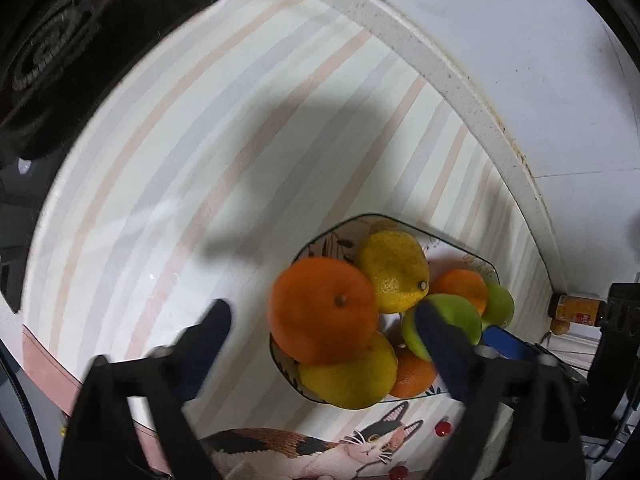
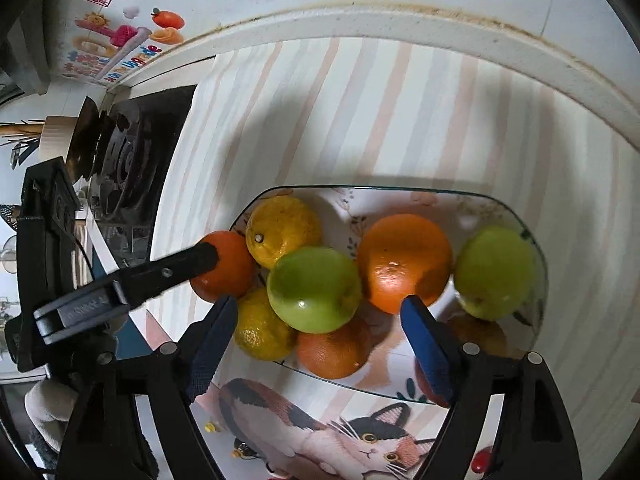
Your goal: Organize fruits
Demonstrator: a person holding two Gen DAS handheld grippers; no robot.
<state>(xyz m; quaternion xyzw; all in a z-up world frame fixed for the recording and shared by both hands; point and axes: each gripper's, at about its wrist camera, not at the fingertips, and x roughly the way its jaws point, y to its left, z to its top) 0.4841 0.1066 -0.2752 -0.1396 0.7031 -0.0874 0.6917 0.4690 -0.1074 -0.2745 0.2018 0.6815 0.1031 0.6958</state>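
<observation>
A patterned plate (image 2: 400, 196) on the striped mat holds several fruits: oranges, yellow citrus and green apples. In the left wrist view my left gripper (image 1: 324, 320) is open around the big orange (image 1: 324, 312) at the plate's left edge; whether a finger touches it is unclear. That orange (image 2: 232, 268) and a left finger (image 2: 200, 258) show in the right wrist view. My right gripper (image 2: 316, 320) is open, its fingers either side of a green apple (image 2: 314, 288) just above the plate. A right blue pad (image 1: 504, 340) shows in the left view.
A black gas stove (image 1: 60, 48) lies left of the striped mat (image 1: 200, 140). The white counter rim (image 2: 400, 24) and wall run behind. A small brown bottle (image 1: 576, 306) stands at the right. A cat picture (image 2: 320, 432) is printed on the mat's near edge.
</observation>
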